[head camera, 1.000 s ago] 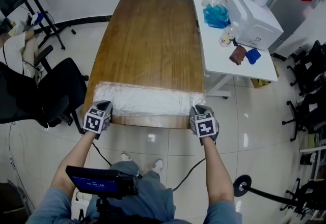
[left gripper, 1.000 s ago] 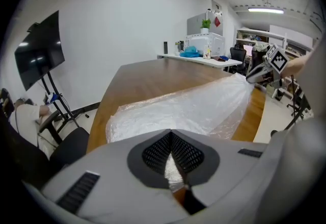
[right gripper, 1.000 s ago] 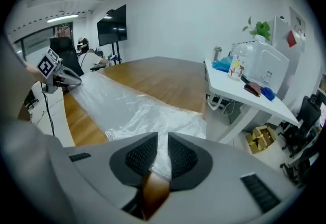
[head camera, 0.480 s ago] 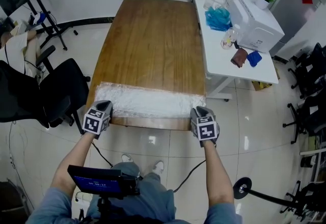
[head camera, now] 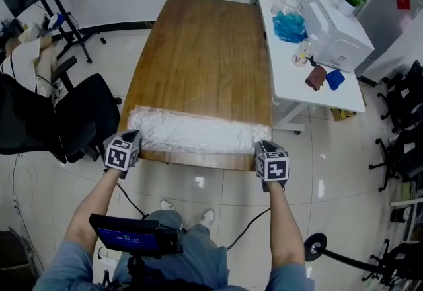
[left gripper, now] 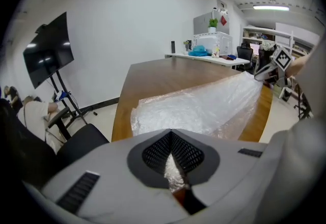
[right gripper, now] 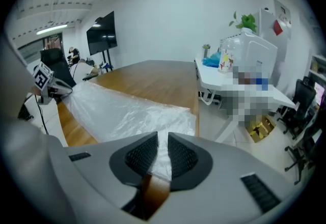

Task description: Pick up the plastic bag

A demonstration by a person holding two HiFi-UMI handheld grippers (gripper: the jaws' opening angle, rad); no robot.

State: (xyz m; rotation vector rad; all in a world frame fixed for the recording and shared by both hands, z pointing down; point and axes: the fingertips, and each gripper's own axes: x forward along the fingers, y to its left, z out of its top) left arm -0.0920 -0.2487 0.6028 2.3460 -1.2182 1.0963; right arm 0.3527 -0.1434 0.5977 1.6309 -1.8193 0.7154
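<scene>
A clear, crinkled plastic bag [head camera: 198,134] lies stretched across the near end of the wooden table [head camera: 205,51]. My left gripper [head camera: 130,139] sits at the bag's near left corner, its jaws [left gripper: 171,156] shut on a pinch of film. My right gripper [head camera: 265,147] is at the near right corner. Its jaws [right gripper: 162,152] are closing with only a narrow gap, and the bag's corner is pinched between them. In the left gripper view the bag [left gripper: 204,108] rises toward the right gripper [left gripper: 268,67]. In the right gripper view the bag [right gripper: 117,111] runs off to the left gripper [right gripper: 48,85].
A white side table [head camera: 299,81] stands right of the wooden one and carries a white appliance [head camera: 334,22], a blue bag [head camera: 288,25] and small items. A black chair [head camera: 76,118] stands at the left. Office chairs are at the far right. The person's legs are below the table edge.
Both grippers have drawn back a little toward the person, still at the bag's near corners. The bag stays stretched along the table's near edge.
</scene>
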